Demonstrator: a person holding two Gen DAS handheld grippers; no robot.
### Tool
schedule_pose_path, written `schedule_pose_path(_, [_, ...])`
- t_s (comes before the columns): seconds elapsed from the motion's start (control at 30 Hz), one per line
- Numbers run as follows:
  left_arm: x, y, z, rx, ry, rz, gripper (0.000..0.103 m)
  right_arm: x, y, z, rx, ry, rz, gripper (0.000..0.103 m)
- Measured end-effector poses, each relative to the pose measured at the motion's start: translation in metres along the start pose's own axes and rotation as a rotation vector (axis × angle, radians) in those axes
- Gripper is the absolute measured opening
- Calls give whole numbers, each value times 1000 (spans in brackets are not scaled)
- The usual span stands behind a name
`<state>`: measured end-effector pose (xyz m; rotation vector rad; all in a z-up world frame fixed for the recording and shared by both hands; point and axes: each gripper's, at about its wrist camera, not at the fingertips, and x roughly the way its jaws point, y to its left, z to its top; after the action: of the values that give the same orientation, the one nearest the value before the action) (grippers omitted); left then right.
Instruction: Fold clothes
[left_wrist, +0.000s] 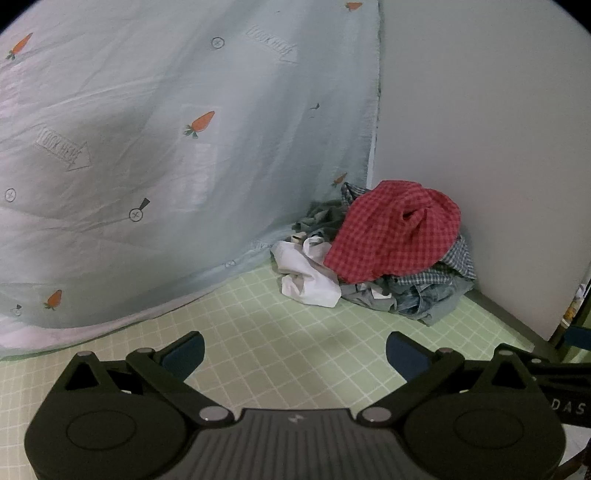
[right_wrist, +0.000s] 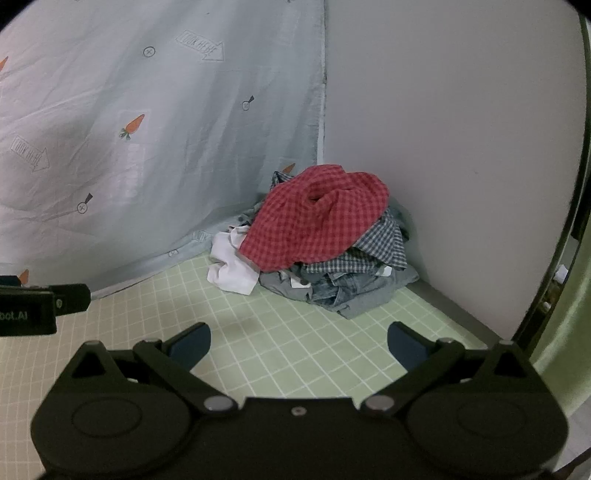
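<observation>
Heap of clothes (left_wrist: 380, 254): piled loose in the far corner of the green checked mat (left_wrist: 258, 332), where the carrot-print sheet (left_wrist: 147, 129) meets the plain wall (left_wrist: 480, 129). No folded piece is seen in either view.

Red checked shirt (right_wrist: 314, 218): draped crumpled over the top of the heap. Blue checked shirt (right_wrist: 380, 240) and denim (right_wrist: 343, 291) are pressed beneath it; a white garment (right_wrist: 231, 269) spills out at the left edge.

Left gripper (left_wrist: 295, 350): fingers spread wide, nothing held, hovering over bare mat well short of the heap.

Right gripper (right_wrist: 299, 343): likewise spread wide and empty (the left tool shows at its left margin).

Risks noted:
- Two layers may be pinched at once, since the garments overlap closely, and a second piece dragged out.
- The heap may be toppled against the wall if the top shirt is pulled sideways.
- The hanging sheet may be snagged, as its hem touches the heap.
- A collar or hem is hard to find in such crumpled cloth, so a skewed fold is likely.
</observation>
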<state>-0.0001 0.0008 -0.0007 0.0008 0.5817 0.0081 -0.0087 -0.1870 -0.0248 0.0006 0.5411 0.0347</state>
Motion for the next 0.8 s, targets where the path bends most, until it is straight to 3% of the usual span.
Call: schedule_pose_path(0.8, [10,8,0,-1,20,1,103,14,4,1,-13,14,11,103])
